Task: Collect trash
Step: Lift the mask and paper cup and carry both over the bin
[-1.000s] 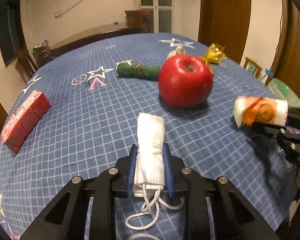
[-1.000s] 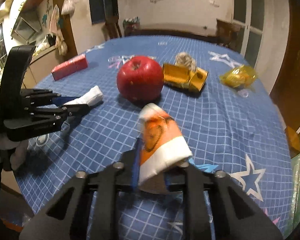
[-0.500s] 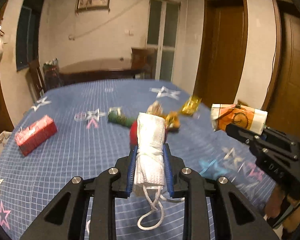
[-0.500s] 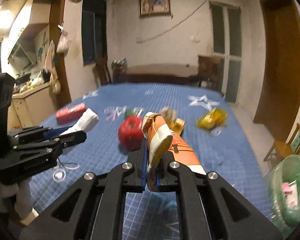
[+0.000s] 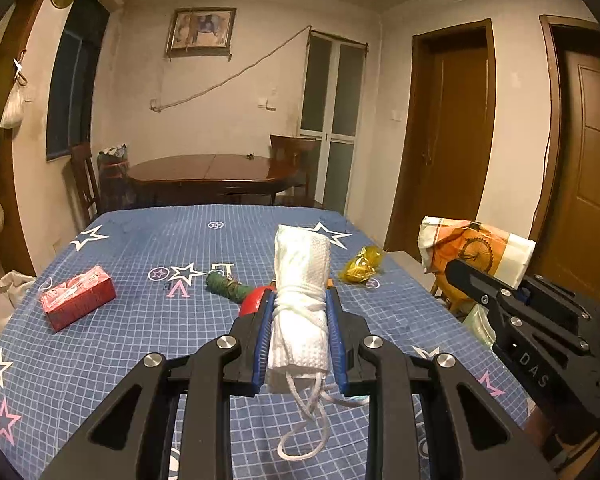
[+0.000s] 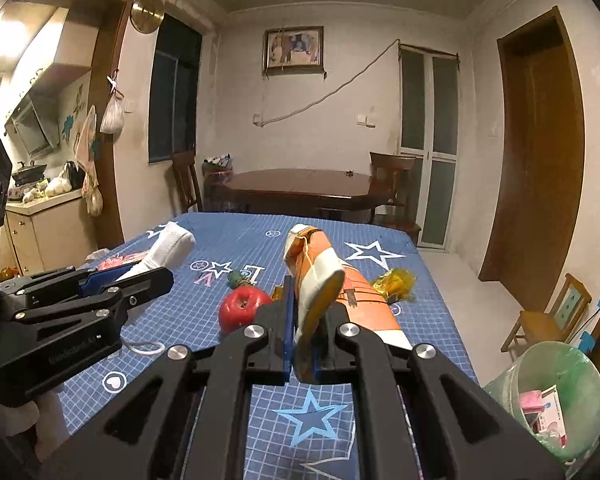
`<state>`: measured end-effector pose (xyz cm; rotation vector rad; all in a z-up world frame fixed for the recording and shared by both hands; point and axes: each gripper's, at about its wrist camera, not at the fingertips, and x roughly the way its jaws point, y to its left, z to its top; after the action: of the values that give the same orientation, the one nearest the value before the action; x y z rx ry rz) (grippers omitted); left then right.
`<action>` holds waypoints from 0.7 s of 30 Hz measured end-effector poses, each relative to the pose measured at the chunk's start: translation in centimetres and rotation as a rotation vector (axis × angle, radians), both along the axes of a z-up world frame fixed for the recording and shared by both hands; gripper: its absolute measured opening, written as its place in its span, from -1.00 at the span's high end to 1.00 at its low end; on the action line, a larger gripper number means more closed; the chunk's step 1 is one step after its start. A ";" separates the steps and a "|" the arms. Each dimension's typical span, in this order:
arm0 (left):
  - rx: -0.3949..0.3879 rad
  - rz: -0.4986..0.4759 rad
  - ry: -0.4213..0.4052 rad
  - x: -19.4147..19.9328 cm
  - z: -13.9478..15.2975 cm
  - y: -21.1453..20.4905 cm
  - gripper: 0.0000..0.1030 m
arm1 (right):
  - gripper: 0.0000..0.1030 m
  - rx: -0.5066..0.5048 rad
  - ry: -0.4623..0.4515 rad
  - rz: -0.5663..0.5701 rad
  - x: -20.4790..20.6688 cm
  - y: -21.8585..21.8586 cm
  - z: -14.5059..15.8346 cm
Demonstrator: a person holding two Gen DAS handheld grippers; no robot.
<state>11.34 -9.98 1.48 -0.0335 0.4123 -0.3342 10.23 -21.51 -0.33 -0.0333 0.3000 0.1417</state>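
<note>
Both claws are loaded and up off the counter: left claw [image 5: 300,336] pinching the rolled mask [image 5: 300,280], right claw [image 6: 305,340] clamped on the cup [image 6: 320,280]. Bin [image 6: 556,396] sits off the counter's right edge, so the right one's closer.

Dim warm indoor light, bright lamp glare top-left in right view, strong fisheye warp w/ dark corners.

Black left gripper [image 5: 300,332] — blue pads, silver screws, right gripper [image 6: 306,334] alike
</note>
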 end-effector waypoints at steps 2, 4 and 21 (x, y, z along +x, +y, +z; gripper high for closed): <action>0.000 0.001 -0.002 -0.1 0.0 0.0 0.48 | 0.90 0.003 -0.004 0.000 -0.1 -0.1 0.0; 0.000 -0.001 0.000 -0.2 -0.1 0.0 0.48 | 0.90 0.006 -0.008 -0.001 -0.2 -0.3 -0.1; 0.030 -0.016 0.016 1.4 -1.0 -1.0 0.48 | 0.90 0.004 0.009 -0.009 -0.6 -1.1 -0.1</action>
<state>12.73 -10.97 0.45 -0.0041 0.4337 -0.3433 9.64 -22.65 -0.40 -0.0269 0.3091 0.1337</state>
